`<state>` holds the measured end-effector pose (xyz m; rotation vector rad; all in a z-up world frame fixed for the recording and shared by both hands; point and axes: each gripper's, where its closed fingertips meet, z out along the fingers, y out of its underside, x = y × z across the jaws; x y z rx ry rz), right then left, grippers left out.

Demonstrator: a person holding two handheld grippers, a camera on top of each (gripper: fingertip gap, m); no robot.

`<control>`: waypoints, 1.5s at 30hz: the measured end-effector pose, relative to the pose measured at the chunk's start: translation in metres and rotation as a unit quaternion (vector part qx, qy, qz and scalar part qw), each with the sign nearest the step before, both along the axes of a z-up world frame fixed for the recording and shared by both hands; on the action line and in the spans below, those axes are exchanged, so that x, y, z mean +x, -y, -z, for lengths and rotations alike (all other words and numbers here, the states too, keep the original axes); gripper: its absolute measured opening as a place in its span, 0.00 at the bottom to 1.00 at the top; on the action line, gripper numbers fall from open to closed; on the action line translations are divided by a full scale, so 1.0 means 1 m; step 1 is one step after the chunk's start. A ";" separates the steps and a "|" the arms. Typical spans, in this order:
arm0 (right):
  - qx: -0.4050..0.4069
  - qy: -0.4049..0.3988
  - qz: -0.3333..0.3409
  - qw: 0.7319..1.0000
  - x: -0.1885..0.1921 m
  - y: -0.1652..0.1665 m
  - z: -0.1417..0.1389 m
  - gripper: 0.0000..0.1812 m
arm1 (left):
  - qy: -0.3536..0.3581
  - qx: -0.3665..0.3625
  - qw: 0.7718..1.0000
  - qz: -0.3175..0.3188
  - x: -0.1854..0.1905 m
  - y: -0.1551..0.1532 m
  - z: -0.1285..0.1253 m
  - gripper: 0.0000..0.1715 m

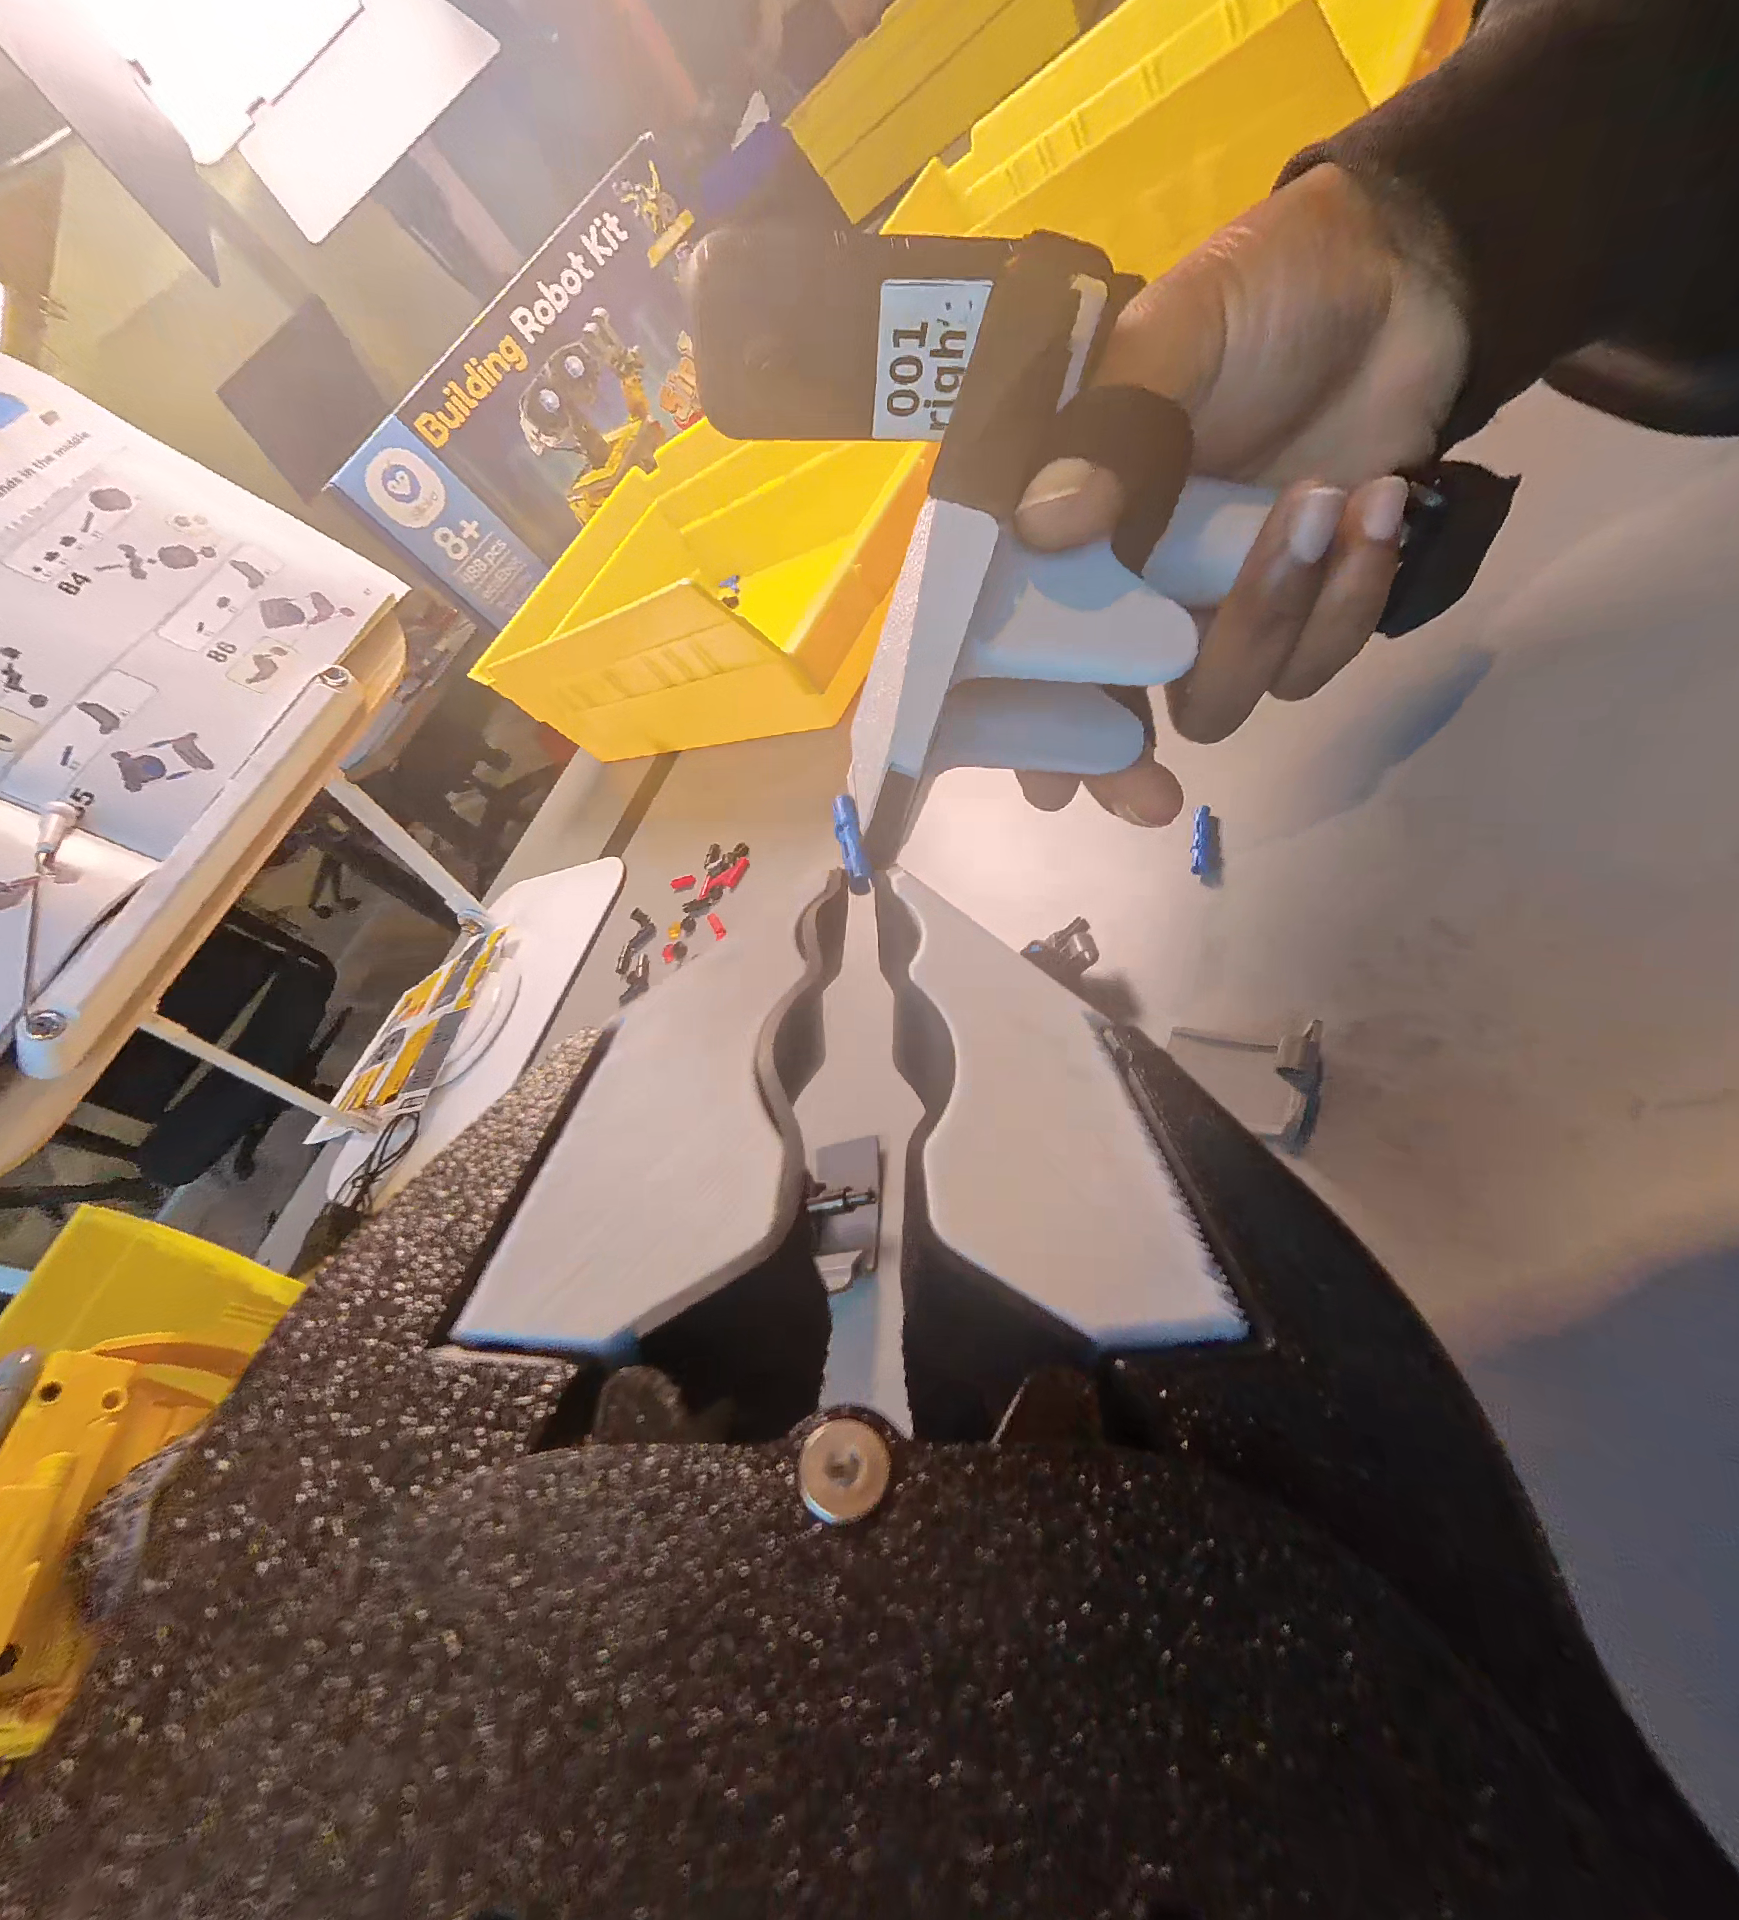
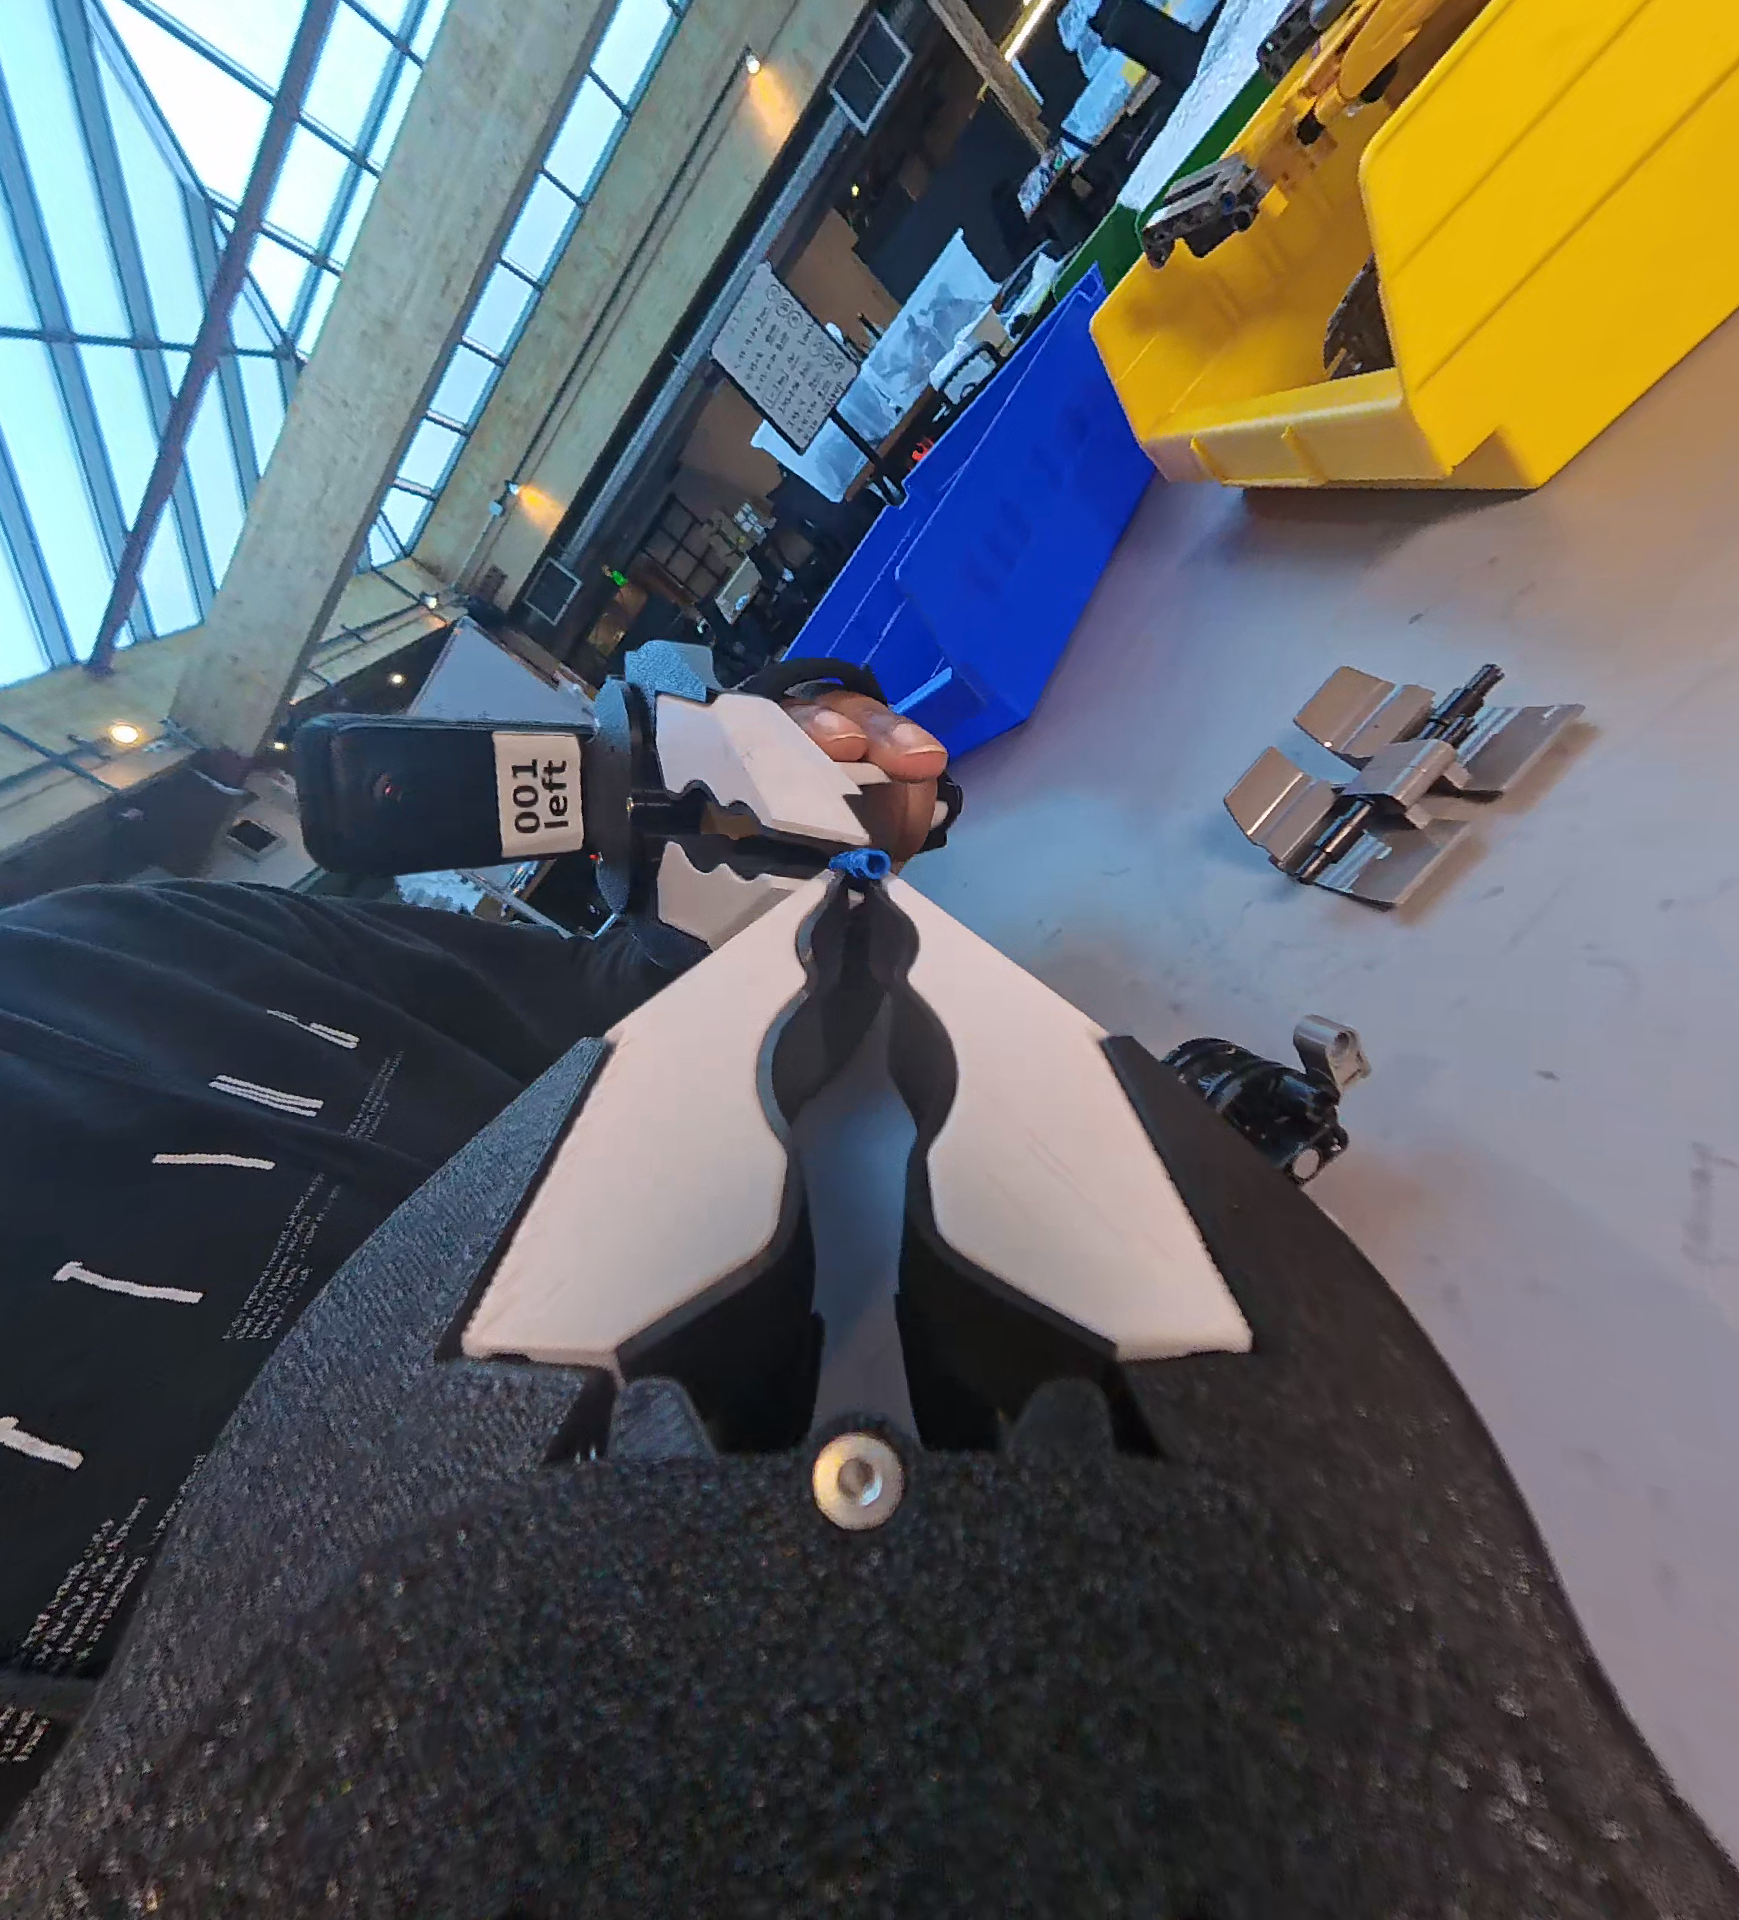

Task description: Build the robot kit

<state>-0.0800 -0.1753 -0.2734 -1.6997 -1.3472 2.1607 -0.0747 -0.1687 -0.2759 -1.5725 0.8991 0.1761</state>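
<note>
- We are clamping the right tool (image 2: 857, 878) on a blue pin (image 2: 860, 862).
- Our left tool (image 1: 860, 883) is closing on the same blue pin (image 1: 852, 840), above the tabletop (image 1: 1571, 1039).
- A second blue pin (image 1: 1203, 840) is lying nearby.

Landmark: the small peg (image 1: 851, 844), pinched at the tips of the left gripper (image 1: 860, 883), above the table (image 1: 1571, 1039). Right gripper (image 1: 880, 821) meets it from beyond. Second peg (image 1: 1203, 840) lies on the table to its right; scattered small parts (image 1: 688, 914) to its left; an open bin (image 1: 699, 623) behind those.
</note>
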 end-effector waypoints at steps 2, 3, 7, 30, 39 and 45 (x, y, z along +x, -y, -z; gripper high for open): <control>0.010 0.012 0.005 1.000 -0.001 -0.002 0.005 0.00 | -0.020 0.007 1.000 -0.008 -0.002 -0.001 0.002 0.02; 0.014 0.015 0.006 1.000 -0.001 -0.002 0.007 0.00 | -0.023 0.008 1.000 -0.005 -0.002 0.000 0.003 0.02; 0.012 -0.004 -0.003 1.000 0.002 -0.002 0.001 0.03 | 0.017 -0.003 1.000 0.008 -0.003 0.002 -0.002 0.02; 0.062 -0.054 -0.011 0.997 0.006 0.002 -0.011 0.03 | 0.128 -0.035 0.990 0.056 0.008 0.008 -0.008 0.02; 0.302 -0.015 -0.010 0.953 0.006 -0.036 0.023 0.10 | 0.153 -0.152 0.976 0.005 -0.011 -0.006 0.030 0.02; 0.460 0.009 -0.132 0.878 0.007 -0.060 0.068 0.10 | 0.117 -0.241 0.963 -0.024 -0.023 -0.019 0.071 0.02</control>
